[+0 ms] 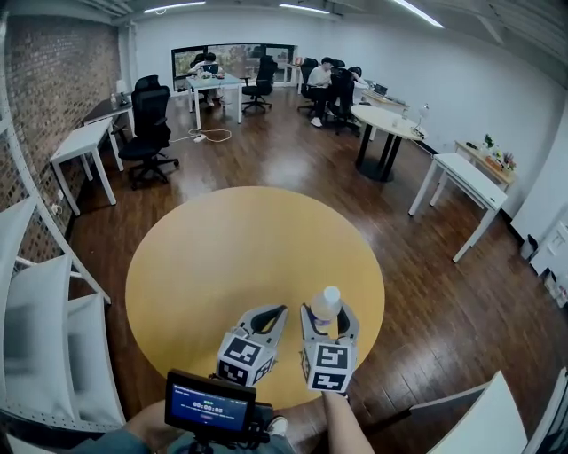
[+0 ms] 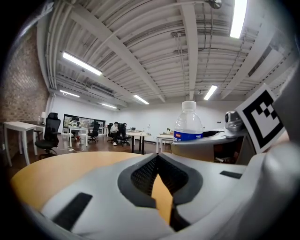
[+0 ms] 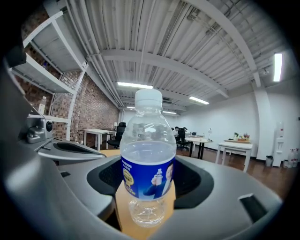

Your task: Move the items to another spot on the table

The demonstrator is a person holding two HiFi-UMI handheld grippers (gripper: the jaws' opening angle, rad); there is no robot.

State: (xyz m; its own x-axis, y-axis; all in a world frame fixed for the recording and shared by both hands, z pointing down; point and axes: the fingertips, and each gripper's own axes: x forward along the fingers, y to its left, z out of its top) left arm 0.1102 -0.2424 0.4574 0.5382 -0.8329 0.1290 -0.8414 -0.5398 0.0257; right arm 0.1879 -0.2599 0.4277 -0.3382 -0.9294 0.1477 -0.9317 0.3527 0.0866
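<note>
Two grippers hang over the table [image 1: 222, 257]. The right gripper [image 1: 330, 321] has its fingers [image 3: 211, 187] clamped wide on an upright bottle [image 3: 149, 159] between them. The left gripper [image 1: 269, 317], just beside, has its fingers [image 2: 108, 187] closed and empty.

This is looking like an open-plan office: people [image 1: 319, 75] are sitting at white desks [image 1: 213, 82], black swivel chairs [image 1: 149, 133] are standing about, and strip lights [image 1: 173, 7] are glowing overhead.
</note>
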